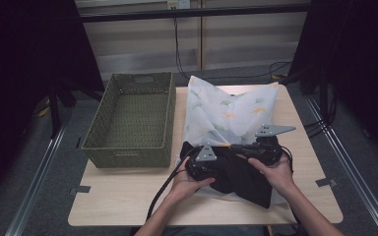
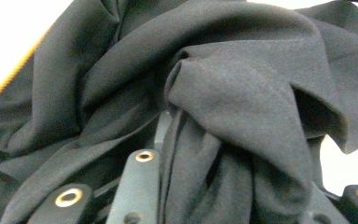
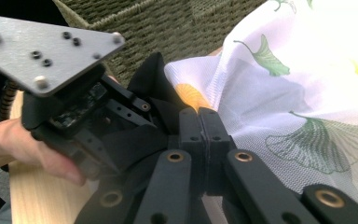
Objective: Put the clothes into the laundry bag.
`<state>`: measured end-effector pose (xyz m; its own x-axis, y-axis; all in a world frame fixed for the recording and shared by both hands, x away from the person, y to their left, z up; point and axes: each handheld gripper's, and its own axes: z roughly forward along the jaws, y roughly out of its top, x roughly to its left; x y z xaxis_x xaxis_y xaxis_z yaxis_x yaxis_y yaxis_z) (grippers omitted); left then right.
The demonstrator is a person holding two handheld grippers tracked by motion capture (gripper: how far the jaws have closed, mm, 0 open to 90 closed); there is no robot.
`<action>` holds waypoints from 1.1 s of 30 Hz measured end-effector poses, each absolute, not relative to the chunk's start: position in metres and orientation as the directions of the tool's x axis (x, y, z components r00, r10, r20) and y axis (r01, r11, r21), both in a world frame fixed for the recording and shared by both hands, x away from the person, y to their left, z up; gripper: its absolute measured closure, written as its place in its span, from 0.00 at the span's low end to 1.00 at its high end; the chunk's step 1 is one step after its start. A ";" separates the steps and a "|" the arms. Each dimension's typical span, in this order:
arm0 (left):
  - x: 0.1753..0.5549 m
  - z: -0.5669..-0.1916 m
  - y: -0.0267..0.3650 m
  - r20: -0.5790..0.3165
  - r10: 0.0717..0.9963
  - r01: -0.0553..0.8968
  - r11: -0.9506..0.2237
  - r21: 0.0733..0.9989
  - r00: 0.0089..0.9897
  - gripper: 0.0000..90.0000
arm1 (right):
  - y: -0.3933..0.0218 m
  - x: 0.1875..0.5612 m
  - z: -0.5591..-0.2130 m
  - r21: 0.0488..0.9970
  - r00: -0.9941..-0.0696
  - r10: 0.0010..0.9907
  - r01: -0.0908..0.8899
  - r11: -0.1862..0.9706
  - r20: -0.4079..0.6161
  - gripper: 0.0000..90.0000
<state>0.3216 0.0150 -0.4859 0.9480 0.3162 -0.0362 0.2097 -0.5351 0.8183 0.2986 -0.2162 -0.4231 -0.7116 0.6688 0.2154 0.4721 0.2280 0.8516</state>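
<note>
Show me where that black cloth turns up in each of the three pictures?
High view: the black cloth lies low and centre on the table, between both hands.
Left gripper view: it covers most of the frame, bunched between the fingers.
Right gripper view: it sits left of centre, at the fingers.
Shared landmark: the white leaf-print fabric, bordering the cloth.

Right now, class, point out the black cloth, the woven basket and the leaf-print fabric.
black cloth (image 1: pixel 241 179), high view, its lower fold.
woven basket (image 1: pixel 128 157), high view, its near wall.
leaf-print fabric (image 1: pixel 216 110), high view, its raised middle.
</note>
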 end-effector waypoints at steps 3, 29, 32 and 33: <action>0.323 -0.482 0.015 -0.054 0.333 0.230 -0.515 0.826 0.941 0.82 | -0.215 0.298 -0.421 0.854 -0.714 0.666 0.469 0.227 0.215 1.00; 0.364 -0.437 0.002 -0.073 0.440 0.274 -0.411 0.869 0.895 0.85 | -0.210 0.306 -0.382 0.904 -0.731 0.641 0.407 0.132 0.235 1.00; 0.369 -0.461 -0.001 -0.094 0.467 0.308 -0.406 0.861 0.879 0.85 | -0.208 0.303 -0.386 0.896 -0.731 0.643 0.416 0.155 0.228 1.00; 0.369 -0.464 -0.001 -0.082 0.484 0.311 -0.414 0.856 0.871 0.84 | -0.208 0.301 -0.388 0.890 -0.733 0.642 0.423 0.171 0.225 1.00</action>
<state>0.3691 -0.0012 -0.4637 0.8714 0.4836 -0.0822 0.3105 -0.4141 0.8556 0.3015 -0.2077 -0.3884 -0.7330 0.6420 0.2248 0.4225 0.1707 0.8901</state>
